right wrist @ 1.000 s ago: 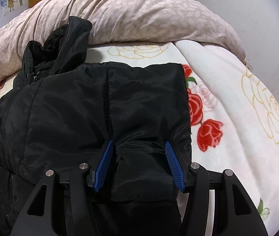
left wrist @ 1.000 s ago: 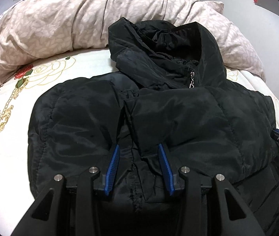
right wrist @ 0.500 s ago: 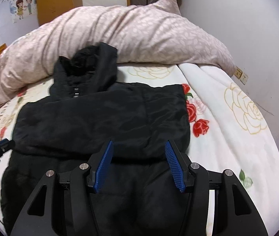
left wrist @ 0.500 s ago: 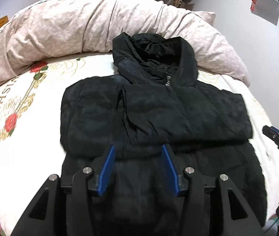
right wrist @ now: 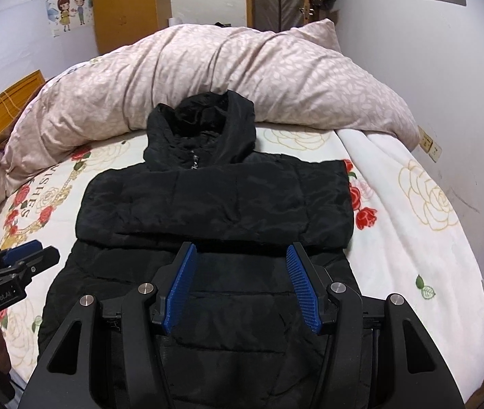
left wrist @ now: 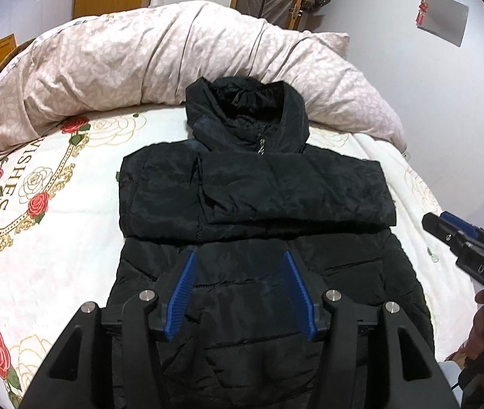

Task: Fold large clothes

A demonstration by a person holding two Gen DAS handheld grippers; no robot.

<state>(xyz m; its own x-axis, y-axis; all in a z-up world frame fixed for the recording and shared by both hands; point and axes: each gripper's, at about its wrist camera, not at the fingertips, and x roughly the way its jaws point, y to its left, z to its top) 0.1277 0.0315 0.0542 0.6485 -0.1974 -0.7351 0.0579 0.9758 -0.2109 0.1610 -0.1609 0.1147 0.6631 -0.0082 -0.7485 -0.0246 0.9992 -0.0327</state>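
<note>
A black hooded puffer jacket lies front up on the bed, its hood against the duvet. Both sleeves are folded across the chest in a flat band. My left gripper hovers above the jacket's lower body; its jaws are opening and nothing is between them. My right gripper hangs open over the same lower part, also with nothing in it. Each gripper shows at the edge of the other's view: the right gripper at the right, the left gripper at the left.
A rolled pink leaf-print duvet lies across the head of the bed. The white rose-print blanket is bare on both sides of the jacket. A wall with a socket runs close along the right.
Both grippers have drawn back and up from the folded sleeves, so the whole jacket now shows. The sleeve cloth that lay between the fingers is no longer there. The left jaws stand wider.
</note>
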